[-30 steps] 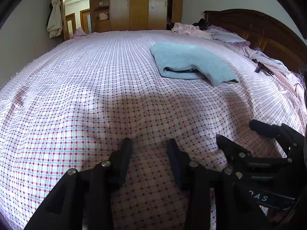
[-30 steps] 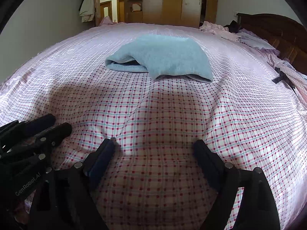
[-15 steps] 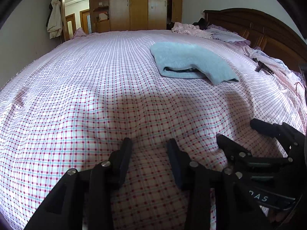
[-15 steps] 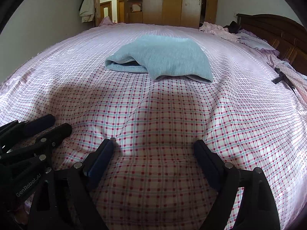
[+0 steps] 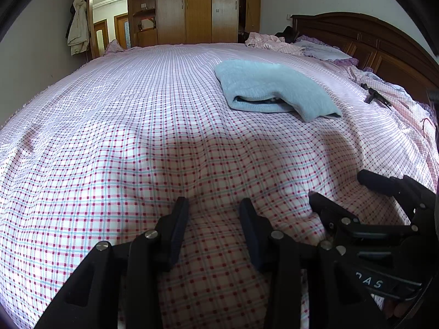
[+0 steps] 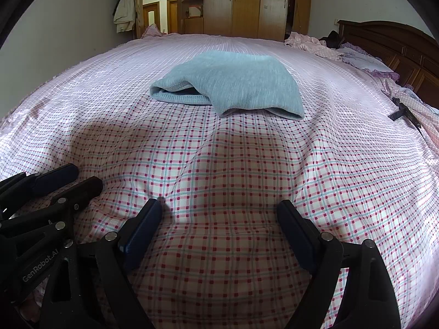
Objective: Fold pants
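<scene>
Pants (image 6: 233, 82), light blue, lie folded mid-bed on checked sheet (image 6: 233, 170), well apart from both grippers. Left gripper (image 5: 214, 213) and right gripper (image 6: 219, 213) rest low on sheet, side by side, jaws apart, empty.

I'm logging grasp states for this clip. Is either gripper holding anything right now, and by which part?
Nothing is held. The left gripper and right gripper are both open over the checked bedsheet, apart from the folded blue pants.
</scene>
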A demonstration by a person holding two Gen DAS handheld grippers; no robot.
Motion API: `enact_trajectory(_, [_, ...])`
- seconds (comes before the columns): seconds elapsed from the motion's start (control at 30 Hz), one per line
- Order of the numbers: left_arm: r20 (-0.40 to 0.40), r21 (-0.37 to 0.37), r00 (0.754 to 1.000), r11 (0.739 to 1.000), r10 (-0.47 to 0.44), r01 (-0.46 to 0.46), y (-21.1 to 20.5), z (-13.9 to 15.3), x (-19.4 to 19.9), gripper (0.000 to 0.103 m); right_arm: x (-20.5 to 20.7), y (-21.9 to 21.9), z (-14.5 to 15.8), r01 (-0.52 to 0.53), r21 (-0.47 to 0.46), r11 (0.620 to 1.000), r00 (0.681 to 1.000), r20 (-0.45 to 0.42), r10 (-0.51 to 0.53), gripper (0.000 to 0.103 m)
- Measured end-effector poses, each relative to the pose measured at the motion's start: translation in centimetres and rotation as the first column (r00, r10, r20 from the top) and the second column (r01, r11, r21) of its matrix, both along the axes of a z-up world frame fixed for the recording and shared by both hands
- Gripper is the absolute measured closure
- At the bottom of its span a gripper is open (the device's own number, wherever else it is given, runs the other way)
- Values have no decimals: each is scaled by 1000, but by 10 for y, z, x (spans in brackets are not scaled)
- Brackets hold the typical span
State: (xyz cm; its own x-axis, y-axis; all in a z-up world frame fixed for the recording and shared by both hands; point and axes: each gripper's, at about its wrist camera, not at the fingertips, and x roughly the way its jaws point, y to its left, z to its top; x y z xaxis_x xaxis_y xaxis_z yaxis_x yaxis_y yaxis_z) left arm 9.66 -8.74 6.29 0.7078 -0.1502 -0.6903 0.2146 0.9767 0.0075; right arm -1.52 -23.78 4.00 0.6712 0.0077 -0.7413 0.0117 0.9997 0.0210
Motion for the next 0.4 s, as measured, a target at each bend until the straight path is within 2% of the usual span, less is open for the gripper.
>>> enact_trajectory(0.4, [1, 3, 1000, 1000, 0, 0, -2, 0, 0, 62, 2, 0, -1, 1, -1, 1000, 1000, 1, -1, 21])
